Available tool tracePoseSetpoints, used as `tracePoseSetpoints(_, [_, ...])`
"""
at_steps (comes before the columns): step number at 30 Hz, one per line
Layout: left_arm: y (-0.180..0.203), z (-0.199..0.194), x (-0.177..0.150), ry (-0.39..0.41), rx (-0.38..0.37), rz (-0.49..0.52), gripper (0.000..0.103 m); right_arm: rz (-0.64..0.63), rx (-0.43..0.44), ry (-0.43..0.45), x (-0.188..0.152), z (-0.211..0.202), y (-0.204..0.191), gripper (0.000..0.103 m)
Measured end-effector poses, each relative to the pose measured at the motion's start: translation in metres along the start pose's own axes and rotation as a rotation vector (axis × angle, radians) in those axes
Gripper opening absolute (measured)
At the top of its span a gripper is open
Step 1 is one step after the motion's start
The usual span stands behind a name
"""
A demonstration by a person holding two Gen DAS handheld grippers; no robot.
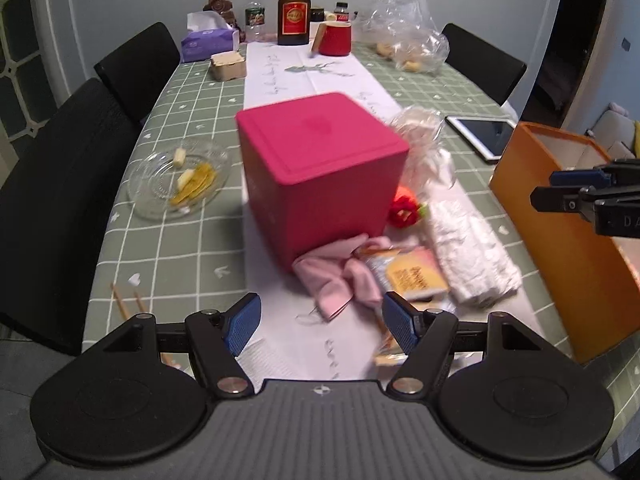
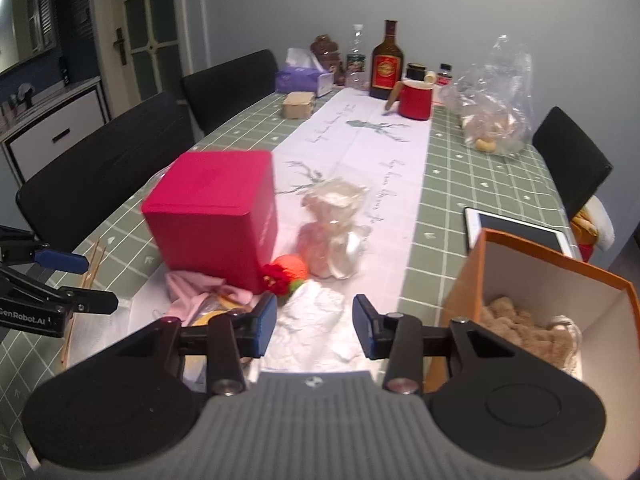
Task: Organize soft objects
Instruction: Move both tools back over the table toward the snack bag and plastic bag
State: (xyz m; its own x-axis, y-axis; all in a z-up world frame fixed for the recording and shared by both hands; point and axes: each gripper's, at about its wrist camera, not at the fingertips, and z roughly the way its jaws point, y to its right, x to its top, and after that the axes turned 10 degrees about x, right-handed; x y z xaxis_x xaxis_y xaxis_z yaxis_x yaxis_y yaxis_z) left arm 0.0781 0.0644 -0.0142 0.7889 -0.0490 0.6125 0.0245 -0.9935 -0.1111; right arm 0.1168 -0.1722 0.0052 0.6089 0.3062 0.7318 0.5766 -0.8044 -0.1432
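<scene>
A pink cloth [image 1: 340,276] [image 2: 192,288] lies crumpled at the near corner of a magenta box [image 1: 320,172] [image 2: 216,216]. A white towel [image 1: 468,248] [image 2: 316,320] lies to its right, with a red knitted flower [image 1: 404,210] [image 2: 286,272] and a plastic-wrapped plush [image 1: 424,136] [image 2: 336,232] behind. An open orange box [image 1: 560,240] [image 2: 552,292] holds a beige soft thing [image 2: 516,324]. My left gripper [image 1: 322,322] is open just short of the pink cloth. My right gripper [image 2: 316,324] is open over the white towel.
A yellow snack packet [image 1: 412,276] lies beside the pink cloth. A glass dish [image 1: 180,180], a tablet [image 1: 484,134] [image 2: 520,232], chopsticks [image 1: 120,300], a bottle [image 2: 386,64], a red mug [image 2: 416,98], a tissue box [image 1: 208,40] and black chairs [image 1: 48,200] surround the table.
</scene>
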Motion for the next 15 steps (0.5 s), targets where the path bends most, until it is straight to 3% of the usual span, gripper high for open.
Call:
tracePoseSetpoints(2, [-0.005, 0.002, -0.008, -0.01, 0.011, 0.01, 0.082, -0.011, 0.005, -0.014, -0.001, 0.008, -0.009, 0.054])
tracePoseSetpoints(6, [-0.017, 0.003, -0.02, -0.027, 0.013, 0.012, 0.082, -0.048, 0.017, -0.054, -0.005, 0.022, -0.031, 0.058])
tracePoseSetpoints(11, [-0.031, 0.004, -0.029, -0.035, 0.028, 0.005, 0.082, -0.047, 0.004, -0.081, -0.01, 0.038, -0.048, 0.076])
tracePoseSetpoints(15, [-0.039, 0.006, -0.035, -0.046, 0.032, -0.001, 0.082, 0.018, 0.025, -0.093, -0.012, 0.047, -0.049, 0.079])
